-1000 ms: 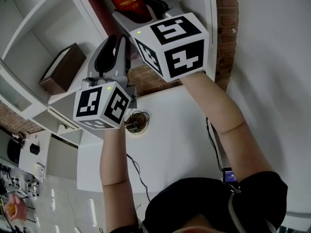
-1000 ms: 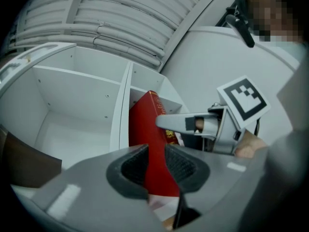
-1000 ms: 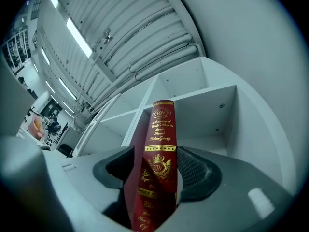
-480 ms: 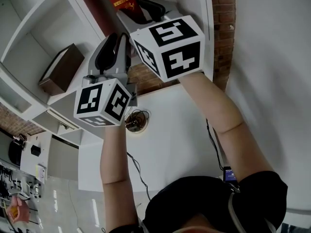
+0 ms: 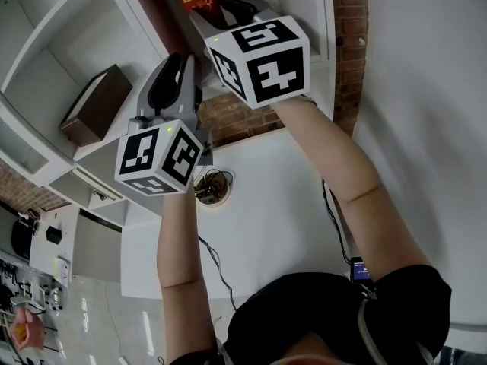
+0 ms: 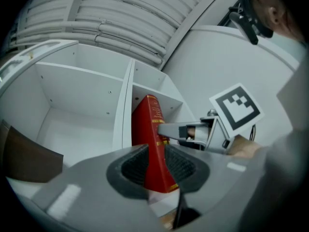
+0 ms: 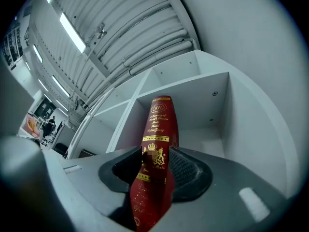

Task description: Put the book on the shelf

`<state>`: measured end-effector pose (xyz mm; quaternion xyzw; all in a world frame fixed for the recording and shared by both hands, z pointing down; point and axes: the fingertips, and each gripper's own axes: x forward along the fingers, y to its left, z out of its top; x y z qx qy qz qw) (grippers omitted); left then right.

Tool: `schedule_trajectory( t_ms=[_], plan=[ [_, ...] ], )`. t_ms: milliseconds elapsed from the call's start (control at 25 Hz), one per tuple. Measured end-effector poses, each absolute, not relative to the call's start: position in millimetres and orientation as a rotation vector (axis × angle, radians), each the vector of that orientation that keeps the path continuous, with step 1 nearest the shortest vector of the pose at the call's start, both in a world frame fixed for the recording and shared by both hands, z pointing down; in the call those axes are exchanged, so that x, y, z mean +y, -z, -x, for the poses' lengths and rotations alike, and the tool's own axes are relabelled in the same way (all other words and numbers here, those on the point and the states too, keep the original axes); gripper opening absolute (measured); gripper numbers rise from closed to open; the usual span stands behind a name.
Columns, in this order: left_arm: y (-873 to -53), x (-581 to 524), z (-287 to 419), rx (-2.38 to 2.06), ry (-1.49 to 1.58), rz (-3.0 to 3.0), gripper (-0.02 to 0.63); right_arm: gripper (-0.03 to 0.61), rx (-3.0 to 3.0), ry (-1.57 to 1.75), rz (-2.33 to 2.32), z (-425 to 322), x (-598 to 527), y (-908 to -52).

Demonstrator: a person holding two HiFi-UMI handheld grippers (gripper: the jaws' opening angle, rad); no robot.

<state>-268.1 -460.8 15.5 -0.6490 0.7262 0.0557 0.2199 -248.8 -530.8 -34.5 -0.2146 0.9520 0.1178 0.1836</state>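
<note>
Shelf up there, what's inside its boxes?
A red book pokes into one compartment of the white shelf, and a brown box sits in the neighbouring one. The back wall right behind the book is covered, so anything there stays hidden.

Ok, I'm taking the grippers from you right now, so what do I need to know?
Left gripper: shut on the red book with gold lettering.
Right gripper: its jaws have just been closing and are now shut on the same book.
Book: upright, at a compartment of the white shelf, beside a divider. I cannot tell if it rests on the shelf board.
Done: book brought up to the shelf.
Left: probably stand it inside, then let go with both.
</note>
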Motion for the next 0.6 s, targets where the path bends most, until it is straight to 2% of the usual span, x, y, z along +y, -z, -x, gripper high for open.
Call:
schedule_trajectory(
  t_ms=[120, 240, 400, 600],
  plan=[
    [-20, -460, 268, 2.011, -0.163, 1.806, 0.092, 0.166, 2.704, -0.316, 0.593, 246, -529, 27],
    [-22, -460, 266, 2.006, -0.175, 1.817, 0.092, 0.199, 2.719, -0.347, 0.604, 244, -526, 19],
    [-31, -459, 260, 1.993, -0.175, 1.846, 0.092, 0.199, 2.702, -0.338, 0.616, 231, -520, 9],
    [-42, -458, 254, 1.982, -0.174, 1.895, 0.092, 0.166, 2.691, -0.341, 0.631, 216, -511, -2]
  ],
)
